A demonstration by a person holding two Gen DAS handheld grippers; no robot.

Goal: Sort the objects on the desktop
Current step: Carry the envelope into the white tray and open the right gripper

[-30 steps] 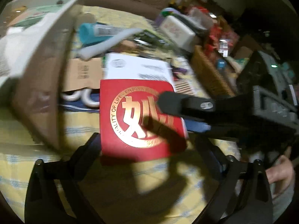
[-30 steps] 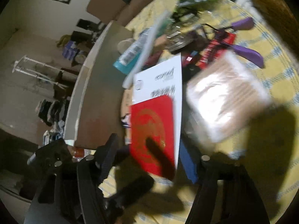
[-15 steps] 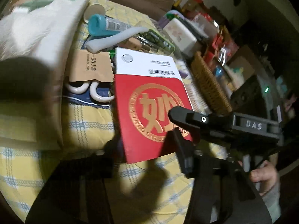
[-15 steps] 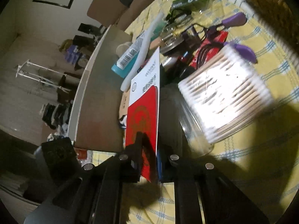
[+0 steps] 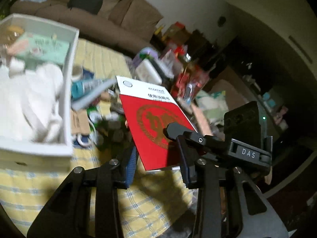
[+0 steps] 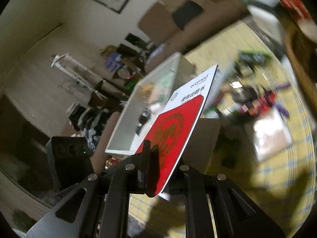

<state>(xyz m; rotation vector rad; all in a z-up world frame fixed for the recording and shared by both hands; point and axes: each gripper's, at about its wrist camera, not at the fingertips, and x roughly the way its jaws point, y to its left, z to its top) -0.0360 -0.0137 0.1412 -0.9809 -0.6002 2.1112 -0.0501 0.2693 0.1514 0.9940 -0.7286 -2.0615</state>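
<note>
Yellow checked cloth [image 5: 138, 204] covered the cluttered desk. At centre frame, our right gripper [image 6: 161, 170] pinched the red envelope [image 6: 174, 136] and white manual [image 6: 198, 85] together, lifted off the cloth. Our left gripper [image 5: 158, 168] stood wide, straddling the envelope's lower edge. A white storage box [image 5: 68, 91] sat at left.

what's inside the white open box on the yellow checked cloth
The white open box holds bunched white fabric, a pale green printed carton and something yellowish at the back corner. Whatever lies under the fabric is hidden, and blur hides the details.
</note>
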